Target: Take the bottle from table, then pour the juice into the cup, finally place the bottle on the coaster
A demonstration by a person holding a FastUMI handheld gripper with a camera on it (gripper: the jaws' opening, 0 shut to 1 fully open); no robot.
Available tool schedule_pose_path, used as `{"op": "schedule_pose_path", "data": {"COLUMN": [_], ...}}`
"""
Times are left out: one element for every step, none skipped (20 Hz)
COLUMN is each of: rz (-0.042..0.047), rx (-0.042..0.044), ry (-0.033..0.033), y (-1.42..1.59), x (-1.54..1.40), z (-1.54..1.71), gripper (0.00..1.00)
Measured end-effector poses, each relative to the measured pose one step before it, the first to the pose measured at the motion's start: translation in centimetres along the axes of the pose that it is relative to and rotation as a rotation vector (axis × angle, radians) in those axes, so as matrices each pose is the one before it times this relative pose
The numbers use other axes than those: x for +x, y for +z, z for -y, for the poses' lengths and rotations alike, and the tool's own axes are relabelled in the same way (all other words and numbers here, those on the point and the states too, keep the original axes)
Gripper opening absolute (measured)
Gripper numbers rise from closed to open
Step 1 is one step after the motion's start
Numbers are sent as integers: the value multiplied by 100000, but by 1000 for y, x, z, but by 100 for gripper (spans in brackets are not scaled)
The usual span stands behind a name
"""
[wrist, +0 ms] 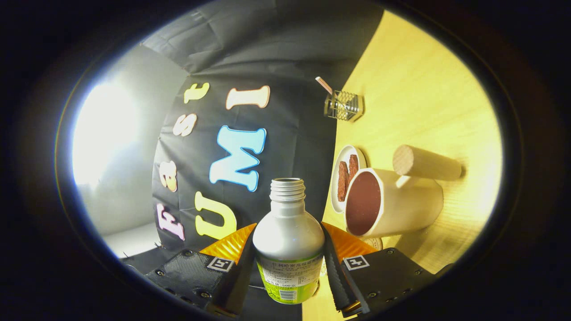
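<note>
- The gripper is clamped on the silver bottle with a green label, one finger pressed against each side of its body.
- The bottle sits between the fingers, its threaded neck uncapped and pointing forward, away from the gripper.
- The whole view is rolled sideways, so the pale wooden table stands like a wall on one side and the bottle is tipped toward it.
- Just beyond the bottle's shoulder, on the table side, is the white cylindrical cup, its open mouth showing a dark reddish-brown inside; whether that is liquid or the cup's lining cannot be told.
- Near the cup's base, close to the finger on that side, a small round light-coloured disc peeks out, mostly hidden.
- Touching the cup's rim on the far side is a small white dish holding two brown rectangular pieces.
- Beside the cup lies a light wooden cylinder.
- Farther along the table stands a clear ridged glass holder with a thin stick leaning out of it.
</note>
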State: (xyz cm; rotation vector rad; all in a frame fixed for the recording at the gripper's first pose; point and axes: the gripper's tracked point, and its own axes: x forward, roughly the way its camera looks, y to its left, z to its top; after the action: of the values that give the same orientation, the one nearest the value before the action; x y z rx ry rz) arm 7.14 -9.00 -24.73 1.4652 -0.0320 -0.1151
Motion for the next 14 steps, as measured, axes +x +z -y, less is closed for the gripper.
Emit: {"op": "schedule_pose_path", "data": {"rz": [-456, -643, -484, -348, -96, 336, -1000, -1227, -498, -158, 233, 467, -169, 194], "rx": [-4746, -5034, -4669, -4205, -3743, -3284, -3276, -3292, -3707, -4421, -4994, -5098, -4341, -3670], "ry": [-1404, -1692, -879, -752, -1136, -890, -313, -265, -327, -414, -869, -848, -1761, -416], "y": [-91, 34, -40, 44, -77, -48, -357, -406, -278, -226, 78, 234, -93, 140], "x": [52, 8, -193, 8, 123, 168, 102, 128, 39, -100, -88, -61, 73, -22], "z": [75, 114, -144, -237, -95, -30, -404, -354, -354, -384, -175, -258, -359, -254], "gripper": [74, 74, 74, 74, 74, 74, 74, 74, 74, 74, 74, 74, 74, 74]}}
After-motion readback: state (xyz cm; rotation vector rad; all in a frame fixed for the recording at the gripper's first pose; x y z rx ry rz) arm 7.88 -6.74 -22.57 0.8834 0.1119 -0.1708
